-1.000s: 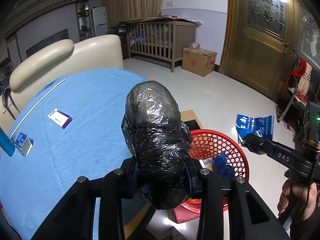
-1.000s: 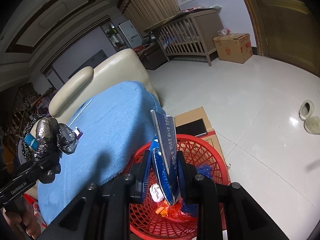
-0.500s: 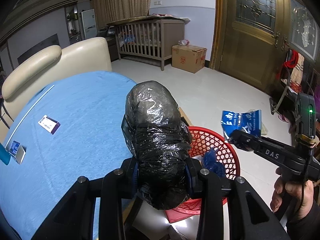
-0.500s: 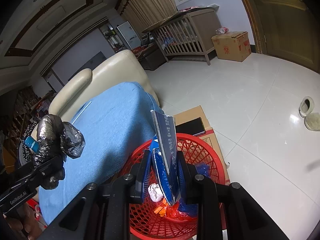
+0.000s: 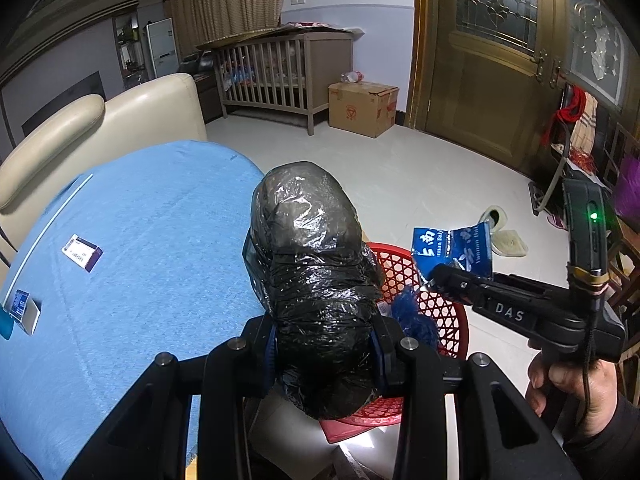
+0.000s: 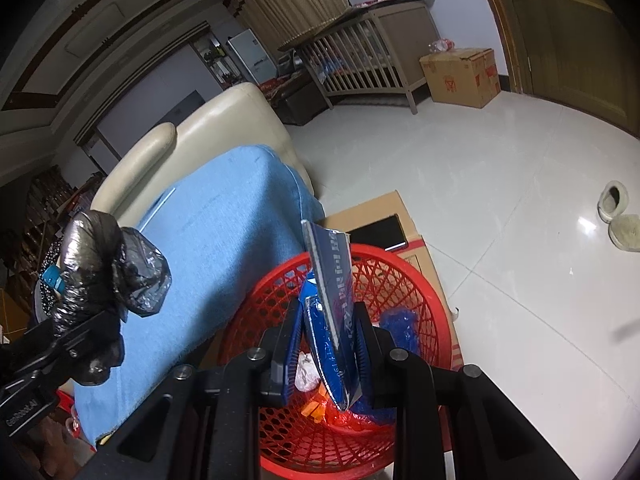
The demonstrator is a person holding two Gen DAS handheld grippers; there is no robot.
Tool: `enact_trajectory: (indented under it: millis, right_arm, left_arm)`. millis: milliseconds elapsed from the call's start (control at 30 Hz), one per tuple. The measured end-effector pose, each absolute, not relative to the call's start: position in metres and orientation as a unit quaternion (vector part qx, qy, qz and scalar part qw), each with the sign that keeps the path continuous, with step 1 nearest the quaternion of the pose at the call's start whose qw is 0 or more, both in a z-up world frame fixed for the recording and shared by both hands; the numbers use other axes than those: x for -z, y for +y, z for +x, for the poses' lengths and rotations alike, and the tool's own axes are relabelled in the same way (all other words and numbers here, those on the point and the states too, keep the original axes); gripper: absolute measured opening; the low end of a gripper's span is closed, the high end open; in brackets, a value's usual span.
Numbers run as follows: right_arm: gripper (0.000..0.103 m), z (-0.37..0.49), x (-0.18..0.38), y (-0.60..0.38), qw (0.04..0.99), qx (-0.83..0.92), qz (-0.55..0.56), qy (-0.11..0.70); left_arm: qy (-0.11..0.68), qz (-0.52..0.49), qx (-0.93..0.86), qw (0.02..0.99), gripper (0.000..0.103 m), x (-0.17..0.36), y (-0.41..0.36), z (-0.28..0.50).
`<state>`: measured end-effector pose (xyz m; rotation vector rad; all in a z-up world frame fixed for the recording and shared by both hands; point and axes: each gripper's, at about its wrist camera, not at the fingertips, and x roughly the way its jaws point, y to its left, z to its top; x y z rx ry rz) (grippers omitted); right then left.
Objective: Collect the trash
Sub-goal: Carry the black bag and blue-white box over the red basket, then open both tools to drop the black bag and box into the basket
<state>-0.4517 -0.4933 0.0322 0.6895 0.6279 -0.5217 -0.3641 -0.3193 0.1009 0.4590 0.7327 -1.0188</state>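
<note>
Packet (image 6: 334,312) stands upright in right gripper (image 6: 328,344) above basket (image 6: 420,280)

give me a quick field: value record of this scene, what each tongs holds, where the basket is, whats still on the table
left tongs: shut on black plastic bag, a crumpled bundle
right tongs: shut on blue packet, held above the basket
red basket: on the floor beside the table, on flattened cardboard
basket contents: blue wrapper, white crumpled scrap, orange bits
blue table: two small boxes on it
</note>
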Motion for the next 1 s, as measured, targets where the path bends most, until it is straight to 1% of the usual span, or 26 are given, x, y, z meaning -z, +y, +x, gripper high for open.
enact_trajectory:
  millis: [267, 467, 500, 533, 567, 600, 1000]
  right_arm:
    - [0.026, -0.448, -0.033, -0.492, 0.86, 0.246, 0.331, 0.3]
    - [0.029, -0.44, -0.027, -0.497, 0.854, 0.235, 0.341, 0.314]
    - [0.033, -0.439, -0.026, -0.497, 0.852, 0.234, 0.344, 0.317]
    - [0.038, -0.438, -0.025, -0.498, 0.851, 0.236, 0.345, 0.318]
    - [0.064, -0.438, -0.024, -0.499, 0.849, 0.239, 0.348, 0.317]
    - [0.078, -0.44, -0.025, -0.499, 0.85, 0.238, 0.353, 0.31]
    - [0.078, -0.461, -0.039, -0.509, 0.852, 0.27, 0.363, 0.263]
  left_arm:
    - [0.338, 0.219, 0.477, 0.781, 0.038, -0.099, -0.322, -0.365]
    - [0.338, 0.221, 0.48, 0.779, 0.038, -0.098, -0.32, -0.361]
    - [0.338, 0.221, 0.48, 0.779, 0.038, -0.098, -0.32, -0.361]
    - [0.338, 0.221, 0.48, 0.779, 0.038, -0.098, -0.318, -0.36]
    - [0.338, 0.221, 0.479, 0.779, 0.038, -0.098, -0.318, -0.359]
    - [0.339, 0.22, 0.479, 0.779, 0.038, -0.097, -0.319, -0.36]
    - [0.341, 0.228, 0.486, 0.772, 0.038, -0.093, -0.323, -0.362]
